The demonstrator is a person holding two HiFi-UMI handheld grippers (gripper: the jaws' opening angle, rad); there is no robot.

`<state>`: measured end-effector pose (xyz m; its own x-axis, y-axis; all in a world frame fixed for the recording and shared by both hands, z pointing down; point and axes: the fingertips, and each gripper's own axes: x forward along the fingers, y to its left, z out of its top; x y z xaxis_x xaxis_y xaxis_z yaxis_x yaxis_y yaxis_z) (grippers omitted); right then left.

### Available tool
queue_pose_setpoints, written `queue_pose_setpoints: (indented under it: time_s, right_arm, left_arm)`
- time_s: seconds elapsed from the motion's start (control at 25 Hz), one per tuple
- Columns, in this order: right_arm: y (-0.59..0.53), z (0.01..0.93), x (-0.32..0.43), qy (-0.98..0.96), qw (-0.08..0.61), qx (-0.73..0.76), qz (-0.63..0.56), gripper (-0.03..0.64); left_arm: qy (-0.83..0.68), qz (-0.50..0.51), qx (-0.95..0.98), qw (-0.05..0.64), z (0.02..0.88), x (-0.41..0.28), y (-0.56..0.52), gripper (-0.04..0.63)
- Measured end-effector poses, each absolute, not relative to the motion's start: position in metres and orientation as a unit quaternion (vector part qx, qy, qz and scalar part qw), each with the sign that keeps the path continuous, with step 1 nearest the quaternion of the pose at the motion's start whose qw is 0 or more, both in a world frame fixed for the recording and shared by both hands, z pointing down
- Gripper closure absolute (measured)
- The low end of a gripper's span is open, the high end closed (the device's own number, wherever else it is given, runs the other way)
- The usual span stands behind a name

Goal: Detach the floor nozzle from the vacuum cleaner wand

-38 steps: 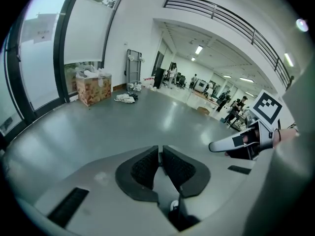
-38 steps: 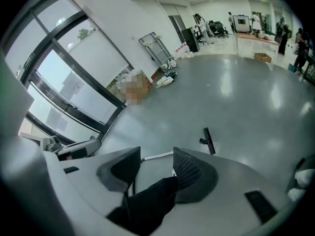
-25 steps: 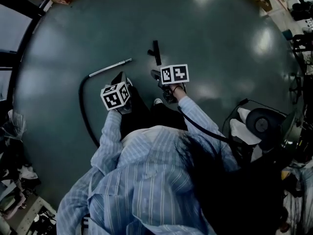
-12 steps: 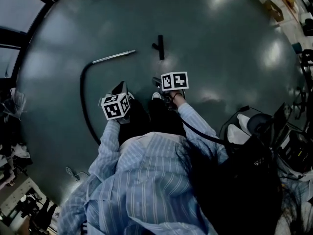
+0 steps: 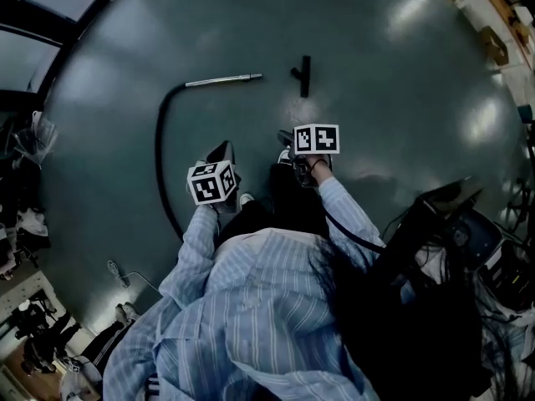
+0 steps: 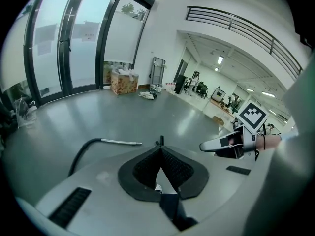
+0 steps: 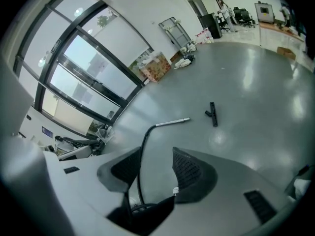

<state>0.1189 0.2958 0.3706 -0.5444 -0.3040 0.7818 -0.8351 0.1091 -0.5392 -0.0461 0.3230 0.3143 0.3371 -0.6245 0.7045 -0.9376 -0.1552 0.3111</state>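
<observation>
Sleeves [image 5: 197, 249] in pale blue stripes fill the near edge of the head view, and my two claws reach out from them over the dark grey floor [image 5: 376, 73]. My left claw [image 5: 224, 152] sits just ahead of its marker cube [image 5: 211, 182]. In its own view its jaws are pressed together with nothing between them, the ribbed pads meeting in a point. My right claw [image 5: 287, 138] is beside it on the right, under its own cube [image 5: 317, 139]. Its jaws stand wide apart and grip nothing. Through their gap in the right gripper view I see the black hose [image 7: 141, 151], which lies on the floor below with neither pad on it.

In the head view that hose [image 5: 160, 161] curves along the floor to the left of my left claw. It runs away from me and joins the silver wand [image 5: 221, 80], which lies flat and well beyond both claws. The floor nozzle [image 5: 303, 75] lies on the floor to the right of the wand's free end. It is a short black bar set crosswise to the wand, with bare floor between the two, so it is off the wand. Neither claw touches nozzle, wand or hose.

Farthest off, in the left gripper view, a cardboard box [image 6: 123, 82] stands by tall windows [image 6: 59, 43].
</observation>
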Motion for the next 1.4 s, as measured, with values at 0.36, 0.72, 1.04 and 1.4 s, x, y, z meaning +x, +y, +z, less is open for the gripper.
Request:
queue_pose_setpoints:
  time_s: [0.36,0.72,1.04,1.4]
  right_arm:
    - [0.377,0.351,0.043,-0.710,0.239,0.410,0.520,0.434]
    - [0.433,0.332,0.025,-0.698,0.208,0.454,0.514,0.537]
    - [0.468,0.330,0.047,-0.690,0.196,0.473,0.512,0.561]
    - [0.474,0.325,0.038,-0.706,0.203,0.458,0.500,0.568]
  left_arm:
    - [-0.524,0.205,0.750,0.347,0.304,-0.113,0.399,0.589]
    - [-0.476,0.204,0.789,0.329,0.298,-0.116,0.433,0.589]
    - [-0.440,0.211,0.815,0.314,0.299,-0.083,0.452,0.589]
    - [-0.450,0.215,0.812,0.304,0.295,-0.089,0.462,0.589]
